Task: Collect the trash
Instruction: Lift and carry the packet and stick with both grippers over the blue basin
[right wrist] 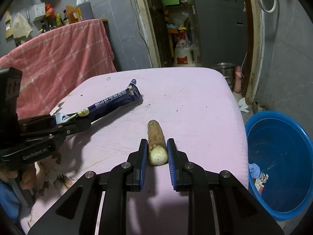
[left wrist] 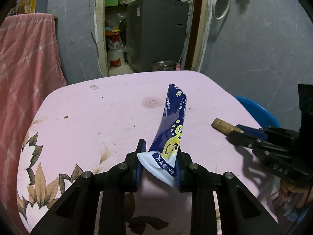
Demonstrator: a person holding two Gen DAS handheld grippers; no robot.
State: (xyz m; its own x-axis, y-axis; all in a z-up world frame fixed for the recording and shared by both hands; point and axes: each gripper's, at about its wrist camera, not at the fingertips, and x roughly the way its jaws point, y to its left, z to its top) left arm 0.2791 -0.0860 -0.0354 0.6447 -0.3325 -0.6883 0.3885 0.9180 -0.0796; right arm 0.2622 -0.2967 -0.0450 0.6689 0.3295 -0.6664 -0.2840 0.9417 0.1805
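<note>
A long dark-blue and white snack wrapper (left wrist: 172, 125) lies stretched away from me across the pink table (left wrist: 97, 117). My left gripper (left wrist: 160, 146) is shut on its white near end, with both pads pressed against it; the right wrist view shows the same wrapper (right wrist: 115, 103) leading out of the left gripper (right wrist: 78, 121). A brown root stick (right wrist: 155, 137) with a cut white end rests on the table. My right gripper (right wrist: 157, 142) is shut on it, a pad against each side. In the left wrist view the stick (left wrist: 221, 125) pokes out of the right gripper (left wrist: 238, 130).
A blue plastic basin (right wrist: 277, 156) stands on the floor off the table's right edge, with a few scraps inside. A red checked cloth (right wrist: 64, 54) hangs over furniture to the left. Crumbs dot the table. A doorway with a grey appliance (right wrist: 219, 29) lies behind.
</note>
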